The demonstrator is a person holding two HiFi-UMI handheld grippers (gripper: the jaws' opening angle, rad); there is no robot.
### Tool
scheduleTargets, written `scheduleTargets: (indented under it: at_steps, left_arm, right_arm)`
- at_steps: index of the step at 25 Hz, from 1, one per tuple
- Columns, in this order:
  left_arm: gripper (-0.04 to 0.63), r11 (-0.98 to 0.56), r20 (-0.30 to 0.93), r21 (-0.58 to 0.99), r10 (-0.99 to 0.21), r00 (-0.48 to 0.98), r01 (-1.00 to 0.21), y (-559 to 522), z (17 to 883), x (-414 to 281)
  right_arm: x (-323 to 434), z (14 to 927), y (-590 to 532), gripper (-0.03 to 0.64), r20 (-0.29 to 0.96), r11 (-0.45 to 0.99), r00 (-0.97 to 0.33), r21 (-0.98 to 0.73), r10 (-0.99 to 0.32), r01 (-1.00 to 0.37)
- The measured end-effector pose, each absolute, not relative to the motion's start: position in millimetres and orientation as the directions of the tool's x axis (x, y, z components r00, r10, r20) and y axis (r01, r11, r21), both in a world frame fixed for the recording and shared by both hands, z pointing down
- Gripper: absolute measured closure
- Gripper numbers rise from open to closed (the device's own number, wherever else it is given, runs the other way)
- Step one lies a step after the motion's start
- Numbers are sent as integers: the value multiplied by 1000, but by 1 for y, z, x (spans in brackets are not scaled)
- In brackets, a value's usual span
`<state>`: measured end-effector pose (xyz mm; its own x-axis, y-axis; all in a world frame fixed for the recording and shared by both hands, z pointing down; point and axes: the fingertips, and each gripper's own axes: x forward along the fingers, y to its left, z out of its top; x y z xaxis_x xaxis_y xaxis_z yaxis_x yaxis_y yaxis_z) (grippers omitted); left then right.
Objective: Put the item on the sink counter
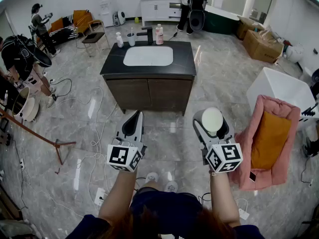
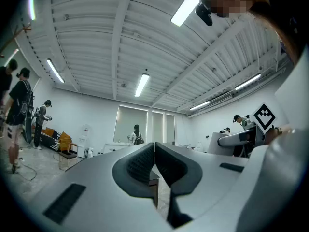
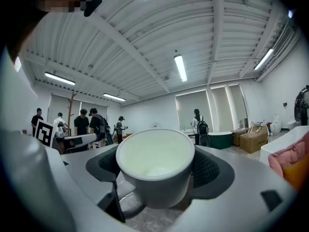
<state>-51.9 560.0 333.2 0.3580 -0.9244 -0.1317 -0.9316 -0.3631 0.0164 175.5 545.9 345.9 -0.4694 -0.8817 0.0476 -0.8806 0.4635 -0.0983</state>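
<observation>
Forearms [image 1: 118, 199] stretched out, marker cubes [image 1: 124, 157] up front, and here's the picture: the right claw [image 3: 155, 174] has both pads pressed on the sides of a white cup [image 1: 212, 119], mouth up, apparently empty, carried level. Beside it, on its left, rides the left claw [image 2: 154, 151], jaws pressed together with nothing between them. Straight ahead of both claws, well apart across open tiled floor [image 1: 169, 133], stands the sink counter [image 1: 185, 59]: dark top, white basin [image 1: 148, 56] sunk in the middle, faucet [image 1: 147, 34] and a few bottles [image 1: 159, 34] along the far edge. So the cup is up in the air, not yet at its spot; I read this as the carry. To do it well, I'd say hold that claw level so the cup doesn't tip in the grip, walk right up, and aim for the bare dark strip on the right claw's own side of the basin, not the basin itself or the crowded back row. Lower until the base sits flat before the pads part, or it could topple. Off to the right claw's right, a pink-draped chair [image 1: 269, 143] is near the path; give it room.
</observation>
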Motion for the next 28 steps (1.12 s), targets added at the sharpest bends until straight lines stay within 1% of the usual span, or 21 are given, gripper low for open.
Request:
scheduleTargets:
  at_steps: [10,16,22,28]
  left_arm:
    - [572,-357,-142,34,-926,349,-934,569,336,-27]
    - [572,-352,-128,36,-930,345,-935,557,344,-23]
    - [572,-358,-120,48,-929,351,-932,513,350,-25]
    - [572,-374,-129,61,-922,364,-926,433,351,-35]
  right_arm:
    - [197,347,555,173,40,481,-486,-97,-873,-871]
    - [200,353,541,173,46,487,-493,-104,-869,-867]
    - [199,356,500,173,56,483,-491,-108,-870,-869]
    - [183,354,421,173,53,493,-501,-116,-864,-862]
